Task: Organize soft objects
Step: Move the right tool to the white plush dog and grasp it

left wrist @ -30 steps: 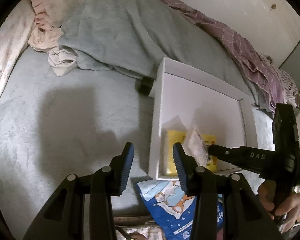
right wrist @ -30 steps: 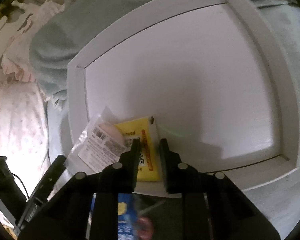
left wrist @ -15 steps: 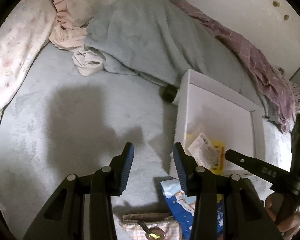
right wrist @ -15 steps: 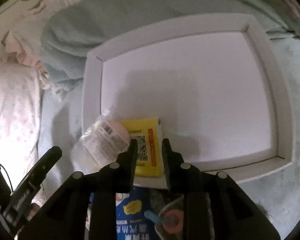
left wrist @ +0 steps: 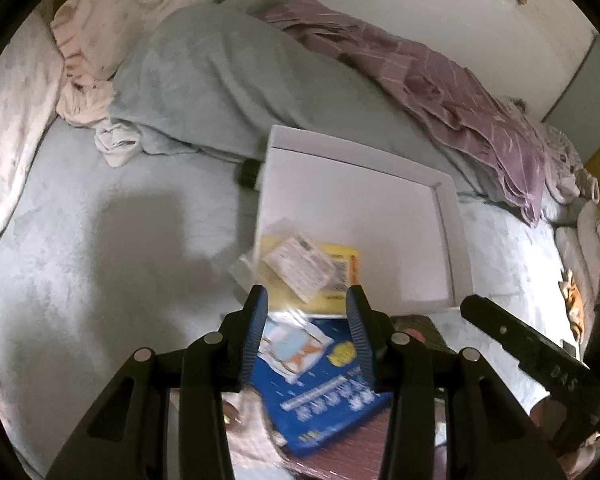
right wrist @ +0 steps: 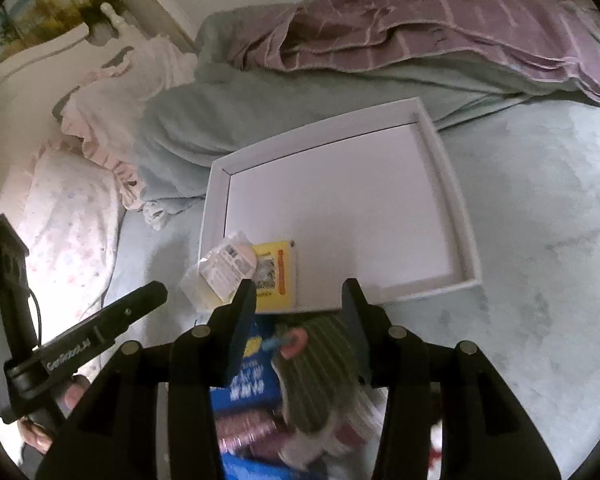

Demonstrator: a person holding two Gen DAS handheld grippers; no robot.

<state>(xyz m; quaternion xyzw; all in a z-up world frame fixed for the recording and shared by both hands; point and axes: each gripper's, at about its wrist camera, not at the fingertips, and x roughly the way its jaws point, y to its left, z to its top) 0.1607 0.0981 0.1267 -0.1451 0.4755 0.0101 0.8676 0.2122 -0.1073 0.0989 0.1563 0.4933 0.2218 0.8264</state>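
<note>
A white tray [left wrist: 456,232] lies on the bed. In its near left corner sit a yellow pack [left wrist: 342,251] and, on top of it, a clear labelled pack [left wrist: 300,266]. My left gripper [left wrist: 307,300] hangs open above a blue printed pack [left wrist: 320,392] and holds nothing. The right wrist view shows the same tray [right wrist: 452,192], the yellow pack [right wrist: 278,280] and the clear pack [right wrist: 224,270]. My right gripper [right wrist: 298,292] is opening with nothing between its pads. Under it lie a green striped soft item [right wrist: 320,364] and the blue pack [right wrist: 252,384].
A grey-blue blanket [left wrist: 204,80] and a purple checked cloth [left wrist: 440,84] are heaped behind the tray. Frilled pink pillows [left wrist: 100,12] and a white cloth bundle [left wrist: 118,142] lie at the far left. A small dark object [left wrist: 249,172] rests against the tray's left wall.
Both grippers have pulled back and up from the tray. The right jaws have widened and come away from the yellow pack. The blue pack and the pile under the grippers have come into view.
</note>
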